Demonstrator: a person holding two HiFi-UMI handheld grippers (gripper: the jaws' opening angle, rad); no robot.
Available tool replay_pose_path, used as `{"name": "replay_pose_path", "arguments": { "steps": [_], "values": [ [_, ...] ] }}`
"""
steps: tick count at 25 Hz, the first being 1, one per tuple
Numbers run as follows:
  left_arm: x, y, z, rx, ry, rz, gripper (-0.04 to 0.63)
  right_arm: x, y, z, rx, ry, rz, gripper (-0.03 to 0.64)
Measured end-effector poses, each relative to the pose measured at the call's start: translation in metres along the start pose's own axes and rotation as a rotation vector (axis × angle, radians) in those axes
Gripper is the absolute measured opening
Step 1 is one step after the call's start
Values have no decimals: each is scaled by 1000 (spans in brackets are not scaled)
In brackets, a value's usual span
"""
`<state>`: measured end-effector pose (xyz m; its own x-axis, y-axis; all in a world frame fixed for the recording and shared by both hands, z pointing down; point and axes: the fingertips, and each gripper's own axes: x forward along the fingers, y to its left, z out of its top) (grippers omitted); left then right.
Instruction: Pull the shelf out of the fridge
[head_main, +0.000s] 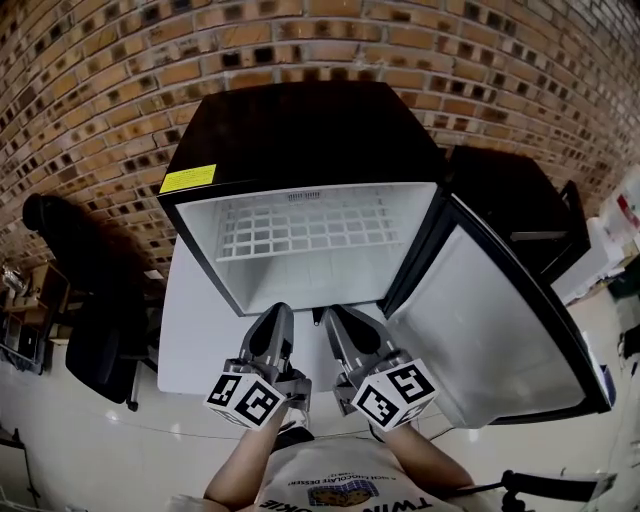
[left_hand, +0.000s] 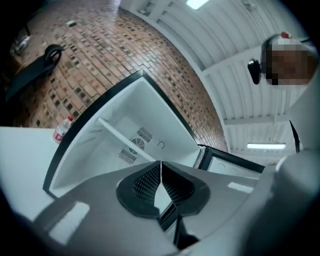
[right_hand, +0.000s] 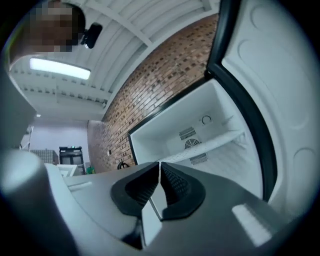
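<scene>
Shelf of white wire grid (head_main: 305, 232) is seen crosswise, upper centre; below, equally near, grey left gripper (head_main: 277, 318) and right gripper (head_main: 336, 318) are held closed, empty.

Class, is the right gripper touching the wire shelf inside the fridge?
Apart. In the head view the right gripper hangs before the fridge, white interior between it and the wire shelf; the right gripper view shows the shelf far beyond its shut jaws.

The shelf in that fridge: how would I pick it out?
Against the brick wall stands a black fridge, its door open. Across its white interior runs the shelf, a white wire grid, the only latticed part among smooth walls.
</scene>
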<state>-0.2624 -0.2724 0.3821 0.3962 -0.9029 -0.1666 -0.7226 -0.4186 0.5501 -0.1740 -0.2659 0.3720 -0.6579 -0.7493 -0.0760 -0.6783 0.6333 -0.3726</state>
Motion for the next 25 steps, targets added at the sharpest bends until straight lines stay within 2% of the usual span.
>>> {"name": "replay_pose_path", "arguments": {
  "steps": [2, 4, 8, 11, 17, 19, 22, 25],
  "values": [
    [7, 14, 1, -101, 4, -11, 3, 11, -9, -1, 80, -9, -22, 23],
    [15, 25, 1, -188, 6, -22, 35, 21, -20, 1, 157, -26, -55, 37],
    [31, 40, 4, -300, -10, -34, 67, 36, -46, 3, 337, -77, -92, 71],
    [45, 47, 5, -426, -28, -74, 136, 52, -59, 5, 474, -127, -80, 77],
    [67, 74, 7, -614, -84, -40, 202, 74, -80, 7, 650, -169, -93, 146],
    [72, 80, 12, -648, -114, -38, 220, 78, -88, 6, 689, -176, -111, 166],
    [82, 84, 22, -643, -146, -39, 227, 86, -104, 4, 745, -186, -170, 186],
    [92, 93, 27, -673, -174, -22, 227, 102, -114, 12, 769, -224, -153, 195]
  ]
}}
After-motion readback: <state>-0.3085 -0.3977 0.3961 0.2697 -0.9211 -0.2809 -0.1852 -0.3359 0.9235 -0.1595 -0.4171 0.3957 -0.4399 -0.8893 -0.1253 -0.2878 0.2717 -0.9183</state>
